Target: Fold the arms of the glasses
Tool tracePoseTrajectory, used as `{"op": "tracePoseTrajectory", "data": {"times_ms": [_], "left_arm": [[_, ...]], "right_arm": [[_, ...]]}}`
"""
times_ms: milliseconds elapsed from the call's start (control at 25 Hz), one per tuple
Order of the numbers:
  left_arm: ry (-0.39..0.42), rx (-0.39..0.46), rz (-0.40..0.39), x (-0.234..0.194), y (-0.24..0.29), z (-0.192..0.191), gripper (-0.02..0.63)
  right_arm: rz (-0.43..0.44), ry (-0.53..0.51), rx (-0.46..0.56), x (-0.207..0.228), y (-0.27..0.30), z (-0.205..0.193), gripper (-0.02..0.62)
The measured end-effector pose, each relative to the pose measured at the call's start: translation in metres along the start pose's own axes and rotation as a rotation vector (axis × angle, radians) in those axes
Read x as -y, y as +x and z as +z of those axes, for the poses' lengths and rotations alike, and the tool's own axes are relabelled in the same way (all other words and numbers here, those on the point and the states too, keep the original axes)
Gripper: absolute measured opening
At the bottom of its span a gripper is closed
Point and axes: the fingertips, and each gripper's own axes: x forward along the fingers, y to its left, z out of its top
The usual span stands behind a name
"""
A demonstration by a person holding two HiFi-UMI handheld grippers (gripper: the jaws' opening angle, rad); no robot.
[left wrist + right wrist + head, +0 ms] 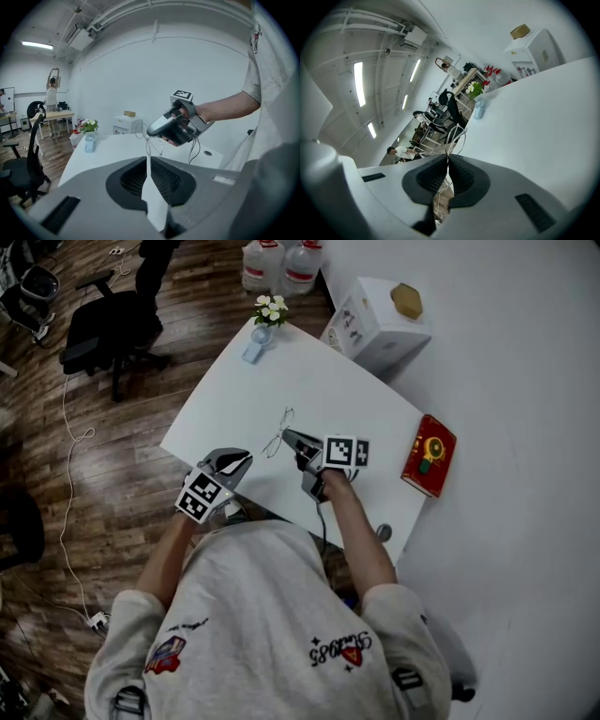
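Wire-framed glasses (pixel 278 434) are seen over the middle of the white table (pixel 375 418), pinched at their near right end by the right gripper (pixel 287 436), whose jaws are closed tight on the thin frame. In the right gripper view the wire loops stand up just beyond the meeting jaw tips. Whether the frame touches the tabletop cannot be told. The left gripper (pixel 247 457) is held to the near left of the glasses, close beside them but apart; its jaws are pressed together with nothing gripped, and the glasses are seen just past its tips. A red book (pixel 428 455) is set at the table's right edge.
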Motion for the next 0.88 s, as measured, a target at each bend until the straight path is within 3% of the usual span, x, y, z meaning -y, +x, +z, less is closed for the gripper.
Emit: {"op": "tracePoseTrajectory", "data": {"times_ms": [560, 880], "left_arm": [[-0.054, 0.051, 0.222, -0.074, -0.024, 0.027, 0.009], [-0.064, 0.112, 0.244, -0.077, -0.035, 0.037, 0.005]], "right_arm": [[-0.123, -0.038, 0.044, 0.032, -0.032, -0.007, 0.017], [-0.188, -0.072, 0.086, 0.044, -0.052, -0.009, 0.015]]}}
